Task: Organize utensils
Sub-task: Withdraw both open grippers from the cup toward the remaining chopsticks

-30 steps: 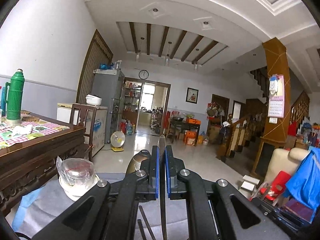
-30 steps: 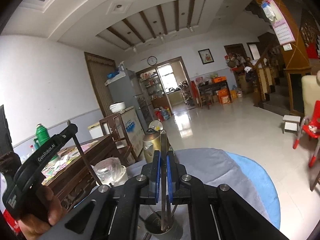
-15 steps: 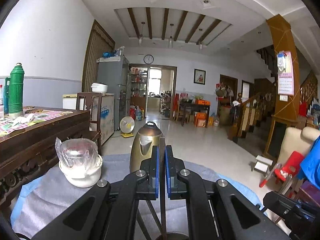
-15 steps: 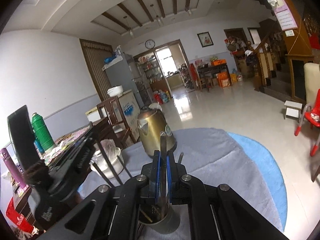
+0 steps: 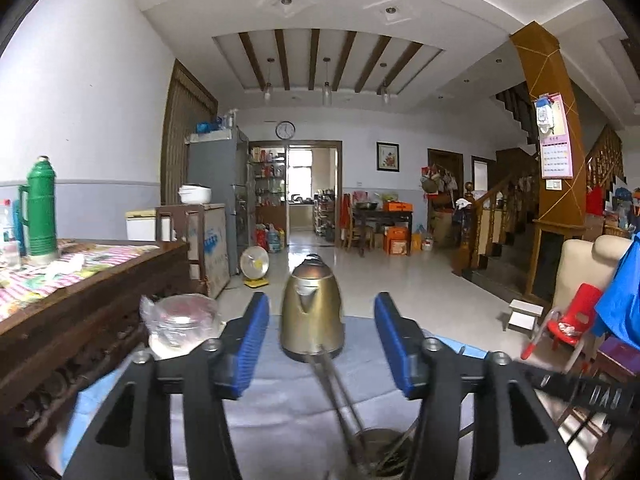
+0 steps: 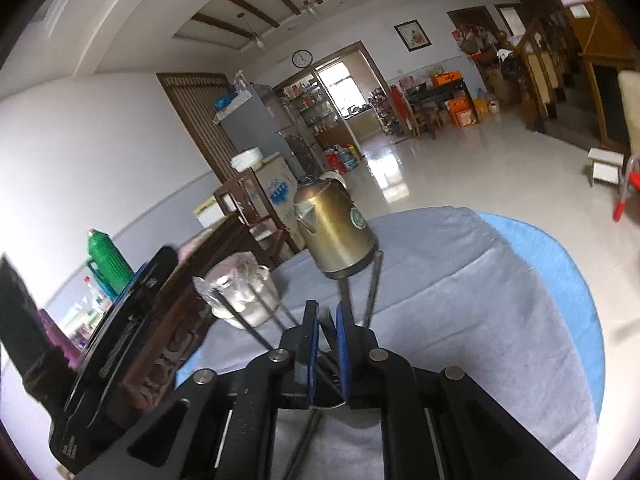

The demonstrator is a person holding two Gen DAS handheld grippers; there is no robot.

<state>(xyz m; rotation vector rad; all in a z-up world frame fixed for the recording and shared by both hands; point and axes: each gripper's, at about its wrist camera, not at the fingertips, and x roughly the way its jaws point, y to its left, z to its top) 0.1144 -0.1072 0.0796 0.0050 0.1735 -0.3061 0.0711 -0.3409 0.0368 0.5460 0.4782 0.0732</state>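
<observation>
A metal utensil holder (image 5: 380, 454) stands on the grey cloth low in the left wrist view, with dark chopsticks (image 5: 338, 392) leaning out of it. My left gripper (image 5: 320, 344) is wide open and empty above it. In the right wrist view my right gripper (image 6: 326, 354) has its blue pads a narrow gap apart, just above the holder's rim (image 6: 328, 406). Several chopsticks (image 6: 372, 288) fan out beyond the pads. I cannot tell whether one is still pinched between them. The left gripper's body (image 6: 116, 352) shows at the left.
A brass kettle (image 5: 312, 312) stands at the table's far side. A plastic-wrapped glass jar in a white bowl (image 5: 180, 326) sits to its left. A dark wooden table (image 5: 80, 280) with a green thermos (image 5: 40, 208) lies left. The round blue-edged tabletop (image 6: 560, 280) drops off to the right.
My left gripper has opened wide and let go of its chopstick, which now leans in the holder. My right gripper has come down to the holder and its pads have parted slightly.
</observation>
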